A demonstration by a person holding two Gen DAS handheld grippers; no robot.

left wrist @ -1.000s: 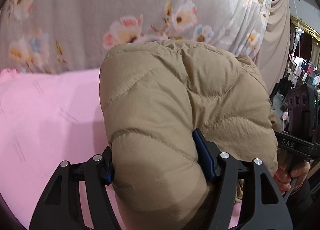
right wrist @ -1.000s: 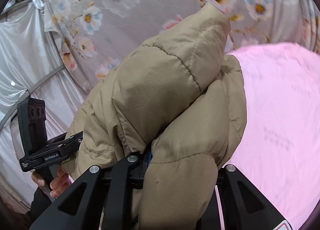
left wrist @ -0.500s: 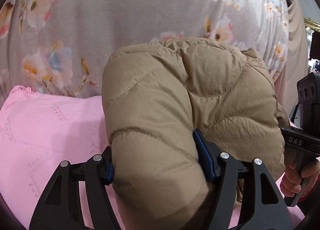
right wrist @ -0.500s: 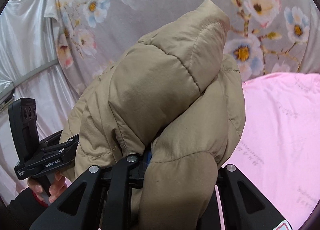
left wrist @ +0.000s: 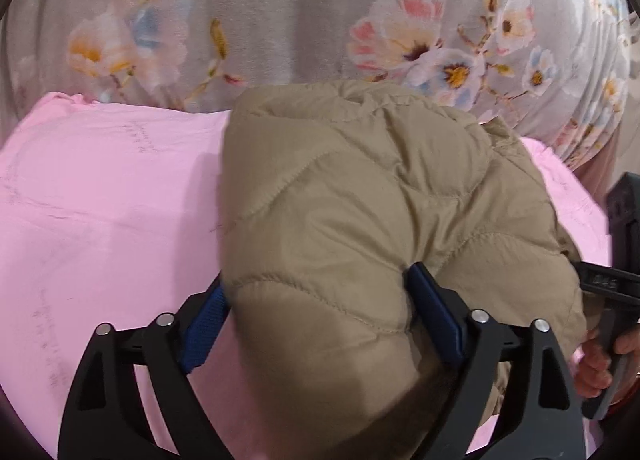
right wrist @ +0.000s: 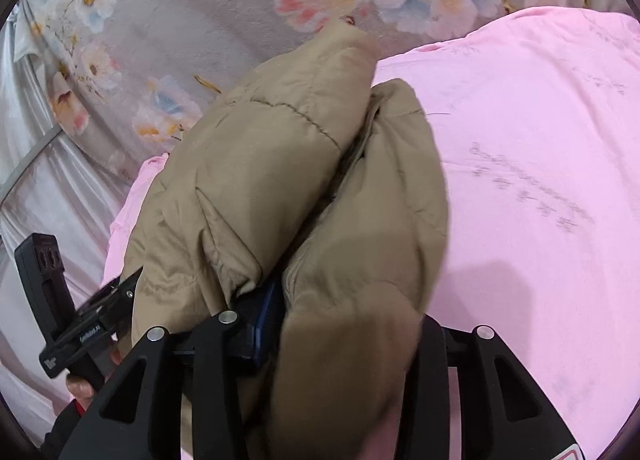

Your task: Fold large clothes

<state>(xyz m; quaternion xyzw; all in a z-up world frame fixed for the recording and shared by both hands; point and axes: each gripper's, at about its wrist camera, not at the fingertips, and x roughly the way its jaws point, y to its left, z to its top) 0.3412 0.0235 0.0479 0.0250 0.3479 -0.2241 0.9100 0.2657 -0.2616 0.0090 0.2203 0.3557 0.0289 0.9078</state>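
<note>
A tan quilted puffer jacket (left wrist: 360,199) lies bunched over the pink bed sheet (left wrist: 100,199), with a thick fold between my left gripper's (left wrist: 316,280) jaws. Those jaws are opening: the right pad still dents the fold, while the left blue pad (left wrist: 206,324) stands just off it. In the right wrist view another fold of the jacket (right wrist: 288,163) fills my right gripper (right wrist: 352,300). Its jaws are opening too. The left blue pad (right wrist: 268,312) still touches the fabric and the right finger is hidden behind the jacket.
A grey flowered cloth (left wrist: 280,19) hangs behind the bed, with a pale shiny curtain (right wrist: 32,139) to its side. A person's hand (left wrist: 596,364) holds the other gripper at the right edge of the left wrist view. The pink sheet (right wrist: 540,179) spreads wide around the jacket.
Both grippers have come down and forward with the jacket, so the pink sheet now fills more of each view. The left jaws have spread wider; the right jaws have loosened a little.
</note>
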